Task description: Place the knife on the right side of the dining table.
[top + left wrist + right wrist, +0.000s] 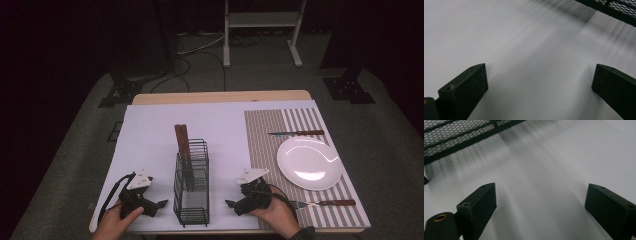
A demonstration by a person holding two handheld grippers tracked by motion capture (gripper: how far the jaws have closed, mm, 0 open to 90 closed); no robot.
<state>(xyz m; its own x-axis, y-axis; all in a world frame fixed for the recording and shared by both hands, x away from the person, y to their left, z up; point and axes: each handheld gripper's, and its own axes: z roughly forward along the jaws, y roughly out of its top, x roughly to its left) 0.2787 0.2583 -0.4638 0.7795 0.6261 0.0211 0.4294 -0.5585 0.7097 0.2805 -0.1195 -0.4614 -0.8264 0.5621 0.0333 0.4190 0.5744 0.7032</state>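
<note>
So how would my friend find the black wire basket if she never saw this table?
Look at the white sheet covering the table's left part. Near its front edge, between the left gripper and the right gripper, stands the black wire basket. It is the one tall mesh thing there, with brown wooden handles sticking up from it.

wire basket (191, 187) between both tools, plate (309, 163) far right

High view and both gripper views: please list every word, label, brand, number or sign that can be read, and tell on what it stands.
There is no readable text. The grey plates on the left gripper and the right gripper carry small dark marks, too small to read. The wire rack, the white plate, the striped placemat, the knife and the fork show no writing.
</note>
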